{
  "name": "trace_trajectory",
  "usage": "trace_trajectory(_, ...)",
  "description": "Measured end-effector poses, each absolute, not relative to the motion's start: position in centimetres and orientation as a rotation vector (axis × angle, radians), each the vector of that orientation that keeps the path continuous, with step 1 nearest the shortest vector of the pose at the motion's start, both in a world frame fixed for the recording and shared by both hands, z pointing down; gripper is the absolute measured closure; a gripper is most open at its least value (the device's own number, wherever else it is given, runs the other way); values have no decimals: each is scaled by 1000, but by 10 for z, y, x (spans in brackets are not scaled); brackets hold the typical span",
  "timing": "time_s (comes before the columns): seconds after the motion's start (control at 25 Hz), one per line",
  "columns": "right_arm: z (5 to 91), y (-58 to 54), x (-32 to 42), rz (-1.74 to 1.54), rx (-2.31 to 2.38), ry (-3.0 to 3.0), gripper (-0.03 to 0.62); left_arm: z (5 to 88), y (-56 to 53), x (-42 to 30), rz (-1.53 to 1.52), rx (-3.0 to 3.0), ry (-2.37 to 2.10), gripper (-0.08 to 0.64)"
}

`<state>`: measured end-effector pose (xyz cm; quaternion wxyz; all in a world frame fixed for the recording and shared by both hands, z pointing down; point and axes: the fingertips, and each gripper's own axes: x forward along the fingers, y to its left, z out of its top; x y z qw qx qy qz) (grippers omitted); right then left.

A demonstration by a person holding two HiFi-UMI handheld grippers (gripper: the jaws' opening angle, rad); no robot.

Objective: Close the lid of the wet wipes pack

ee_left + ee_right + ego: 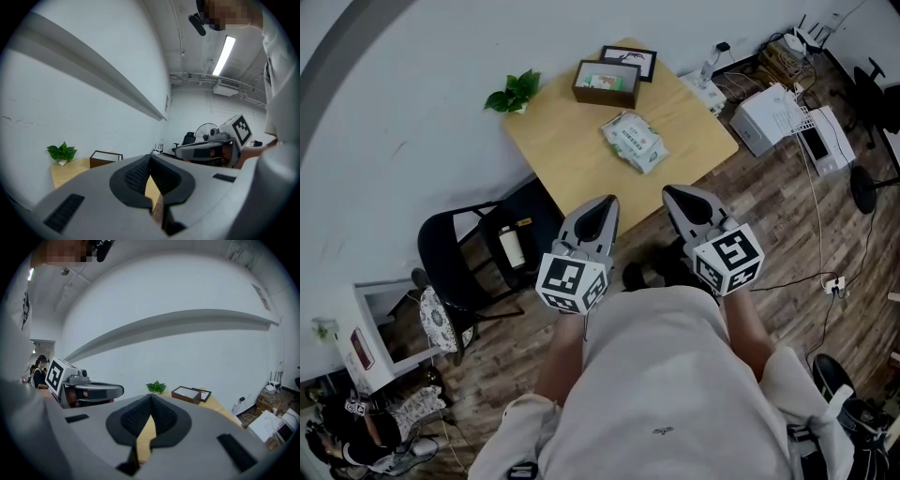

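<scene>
Left gripper (605,203) and right gripper (676,193) are both clenched tight on nothing, side by side off the table (553,150). Only the head view shows the wipes pack (634,141), lying mid-table.

Grey left gripper (610,201) (right gripper (669,191) alike)

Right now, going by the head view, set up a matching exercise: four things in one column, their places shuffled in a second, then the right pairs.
Things:
1. wet wipes pack
2. plant
3. bottle
4. picture frame

Places:
A. on the black chair
B. at the left corner of the table, as the picture shows it
C. near the middle of the table
D. at the table's top corner, beside the brown box

Pairs: 1-C, 2-B, 3-A, 4-D
</scene>
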<state>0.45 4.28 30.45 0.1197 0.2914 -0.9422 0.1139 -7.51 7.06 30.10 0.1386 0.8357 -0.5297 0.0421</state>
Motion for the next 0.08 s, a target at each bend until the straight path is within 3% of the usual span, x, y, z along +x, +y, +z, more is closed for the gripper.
trace_trajectory(0.08,304,44,5,332,847,-2751,594,300,72,-74,119,2417,-1528,552)
